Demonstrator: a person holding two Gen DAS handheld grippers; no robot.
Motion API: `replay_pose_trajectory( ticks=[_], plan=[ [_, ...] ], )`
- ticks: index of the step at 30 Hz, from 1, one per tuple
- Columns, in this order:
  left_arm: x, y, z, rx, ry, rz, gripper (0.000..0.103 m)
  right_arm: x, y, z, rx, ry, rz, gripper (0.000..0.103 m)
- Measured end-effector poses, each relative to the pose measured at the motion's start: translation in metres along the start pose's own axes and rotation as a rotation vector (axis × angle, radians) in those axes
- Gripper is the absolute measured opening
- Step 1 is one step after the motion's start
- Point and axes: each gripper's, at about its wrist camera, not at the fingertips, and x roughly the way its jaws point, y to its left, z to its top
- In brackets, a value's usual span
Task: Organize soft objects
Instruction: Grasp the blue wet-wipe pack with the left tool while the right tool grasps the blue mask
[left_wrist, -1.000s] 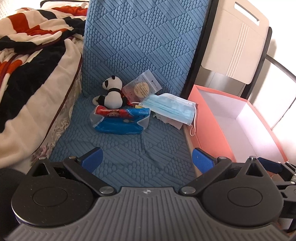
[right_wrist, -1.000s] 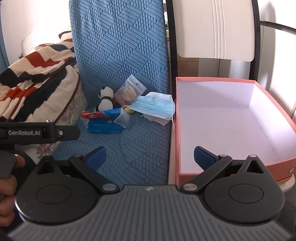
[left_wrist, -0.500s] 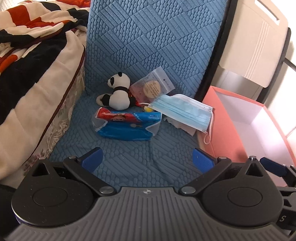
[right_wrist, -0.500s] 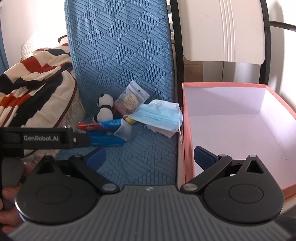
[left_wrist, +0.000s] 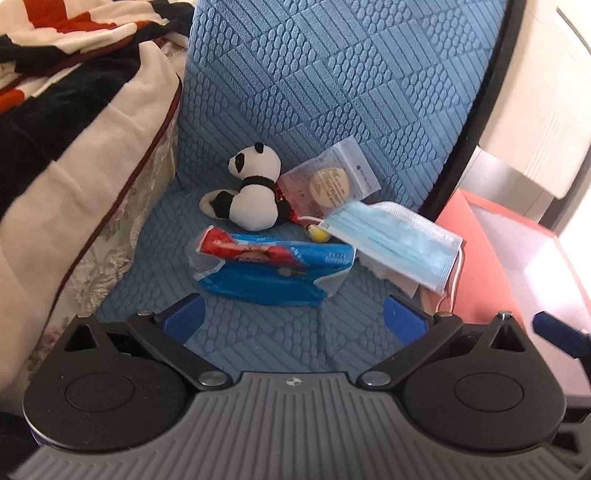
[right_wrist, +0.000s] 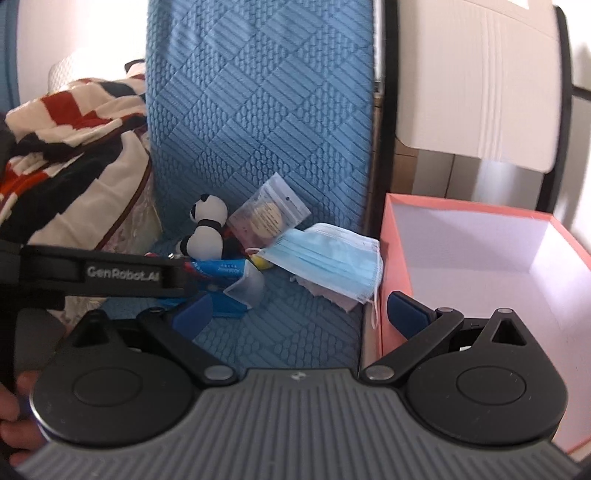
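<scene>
A panda plush (left_wrist: 255, 195) (right_wrist: 205, 230), a blue and red tissue pack (left_wrist: 273, 269) (right_wrist: 225, 273), a clear pouch with a round pad (left_wrist: 330, 181) (right_wrist: 267, 218) and a light blue face mask (left_wrist: 395, 243) (right_wrist: 325, 262) lie together on a blue quilted seat (left_wrist: 280, 339). My left gripper (left_wrist: 293, 319) is open and empty, just short of the tissue pack. My right gripper (right_wrist: 299, 314) is open and empty, over the seat's right edge beside the pink box (right_wrist: 480, 266). The left gripper's body hides part of the tissue pack in the right wrist view.
The open pink box (left_wrist: 517, 266) with a white inside stands right of the seat. A red, black and cream blanket (left_wrist: 74, 129) is piled on the left. The blue seat back (left_wrist: 332, 74) rises behind the objects. A white chair back (right_wrist: 476, 81) stands behind the box.
Both grippers have moved forward toward the pile of objects; the tissue pack and mask now appear larger and closer. Nothing has been taken hold of.
</scene>
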Motion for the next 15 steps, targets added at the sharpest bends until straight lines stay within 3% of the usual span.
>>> replay_pose_trajectory(
  ticks=[3, 6, 15],
  plan=[
    [0.007, 0.000, 0.011, 0.003, -0.031, 0.027, 0.103, 0.011, 0.007, 0.003, -0.053, 0.011, -0.001, 0.103],
    [0.015, 0.007, 0.022, -0.046, -0.029, 0.008, 0.103, 0.021, 0.013, 0.007, -0.093, 0.011, -0.008, 0.103],
    [0.043, 0.044, 0.043, -0.261, 0.053, -0.060, 0.103, 0.059, 0.016, 0.023, -0.131, 0.045, -0.026, 0.103]
  ],
)
